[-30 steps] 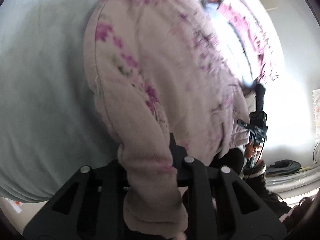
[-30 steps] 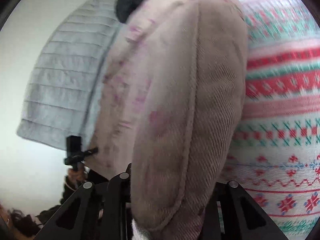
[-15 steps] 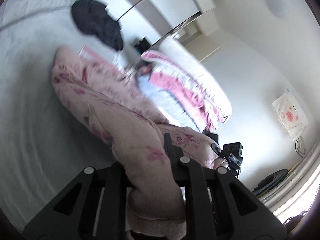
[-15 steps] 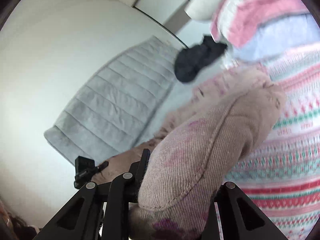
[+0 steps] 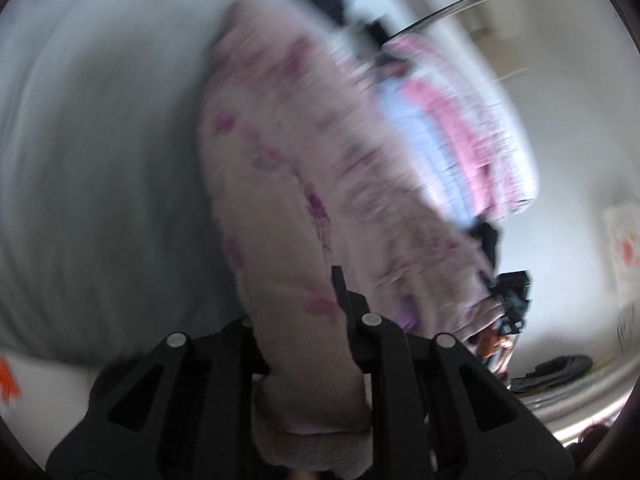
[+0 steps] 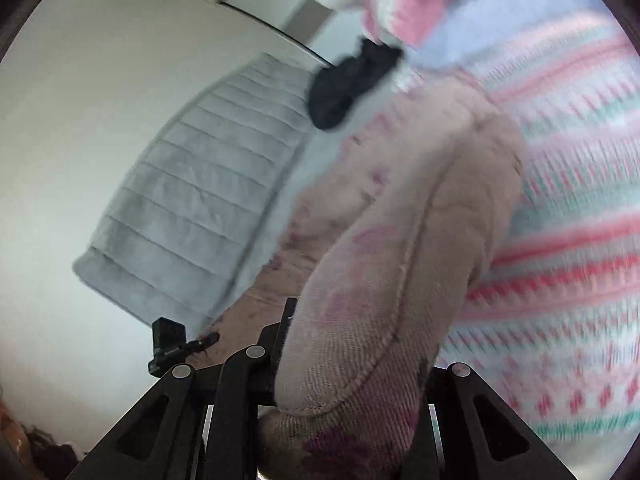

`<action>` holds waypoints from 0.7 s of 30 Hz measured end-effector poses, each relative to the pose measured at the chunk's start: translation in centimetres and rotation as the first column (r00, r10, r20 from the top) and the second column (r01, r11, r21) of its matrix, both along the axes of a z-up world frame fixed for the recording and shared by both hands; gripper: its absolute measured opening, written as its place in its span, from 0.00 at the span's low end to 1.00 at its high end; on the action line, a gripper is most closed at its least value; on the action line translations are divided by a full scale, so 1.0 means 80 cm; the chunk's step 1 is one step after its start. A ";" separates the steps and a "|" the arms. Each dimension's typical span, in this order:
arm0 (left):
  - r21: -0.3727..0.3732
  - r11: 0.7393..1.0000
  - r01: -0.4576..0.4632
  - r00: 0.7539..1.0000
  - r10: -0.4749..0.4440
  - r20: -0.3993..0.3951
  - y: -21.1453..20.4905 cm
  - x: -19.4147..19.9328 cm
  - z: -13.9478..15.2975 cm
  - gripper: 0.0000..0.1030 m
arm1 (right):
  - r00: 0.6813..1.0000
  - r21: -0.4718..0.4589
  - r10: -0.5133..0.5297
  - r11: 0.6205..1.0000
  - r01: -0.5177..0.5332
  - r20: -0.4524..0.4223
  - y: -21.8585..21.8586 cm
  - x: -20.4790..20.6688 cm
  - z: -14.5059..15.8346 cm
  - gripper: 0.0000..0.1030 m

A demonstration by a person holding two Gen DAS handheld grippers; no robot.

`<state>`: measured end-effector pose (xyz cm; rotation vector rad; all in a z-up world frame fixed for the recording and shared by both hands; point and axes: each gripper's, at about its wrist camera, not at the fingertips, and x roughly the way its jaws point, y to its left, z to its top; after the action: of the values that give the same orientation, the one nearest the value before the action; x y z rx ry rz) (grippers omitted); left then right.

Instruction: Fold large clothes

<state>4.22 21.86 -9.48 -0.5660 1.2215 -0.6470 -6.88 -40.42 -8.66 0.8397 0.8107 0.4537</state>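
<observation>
The room had plain white walls [image 6: 80, 128] and lots of soft daylight. A big bed with a pale grey-green sheet [image 5: 92, 168] filled one side. A grey quilted blanket [image 6: 192, 208] lay spread out flat. A dark piece of cloth [image 6: 348, 80] sat past it. A pink, white and blue striped blanket [image 5: 460, 128] was heaped up nearby.

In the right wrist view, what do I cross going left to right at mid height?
White wall → grey quilted blanket → pink flowered garment held in the right claw → striped patterned fabric.
</observation>
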 end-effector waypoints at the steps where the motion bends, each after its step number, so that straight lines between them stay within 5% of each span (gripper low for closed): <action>1: 0.029 1.000 0.009 0.998 -0.007 -0.063 0.003 0.001 -0.022 0.21 | 0.999 -0.007 -0.004 1.000 0.003 -0.037 -0.003 -0.002 -0.016 0.21; 6: 0.041 0.999 -0.020 0.997 0.023 -0.078 0.031 -0.011 -0.025 0.36 | 0.971 -0.067 -0.013 0.998 -0.003 -0.238 -0.016 -0.008 -0.073 0.33; 9: 0.097 0.995 -0.017 1.000 0.018 -0.008 0.029 -0.007 -0.007 0.53 | 0.967 -0.068 -0.012 0.998 -0.006 -0.256 -0.023 -0.011 -0.081 0.40; 12: 0.134 0.990 0.044 0.999 -0.040 -0.031 0.016 0.008 -0.021 0.56 | 0.966 -0.063 0.008 0.998 -0.026 -0.260 -0.023 -0.007 -0.087 0.47; 14: 0.150 0.985 0.080 0.991 -0.062 -0.121 0.010 0.017 -0.042 0.48 | 0.958 -0.069 0.017 0.997 -0.038 -0.287 -0.018 -0.001 -0.099 0.47; 15: 0.115 0.987 0.113 0.983 -0.094 -0.156 0.003 0.015 -0.050 0.25 | 0.953 -0.065 0.023 0.997 -0.045 -0.302 -0.016 -0.001 -0.105 0.47; 17: 0.097 0.985 0.140 0.983 -0.127 -0.136 -0.004 0.004 -0.044 0.23 | 0.953 -0.018 0.051 0.998 -0.059 -0.299 -0.012 -0.005 -0.113 0.40; 18: 0.103 0.984 0.147 0.985 -0.135 -0.109 -0.006 -0.001 -0.037 0.20 | 0.958 0.012 0.070 0.998 -0.069 -0.278 -0.009 -0.008 -0.112 0.27; 21: 0.071 0.985 0.160 0.986 -0.156 -0.062 -0.013 -0.011 -0.013 0.18 | 0.978 0.073 0.111 0.992 -0.099 -0.178 -0.001 -0.013 -0.088 0.21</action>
<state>3.35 20.81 -10.50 -0.4291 1.3478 -0.7189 -7.89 -40.50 -15.66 0.9095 1.0178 0.5030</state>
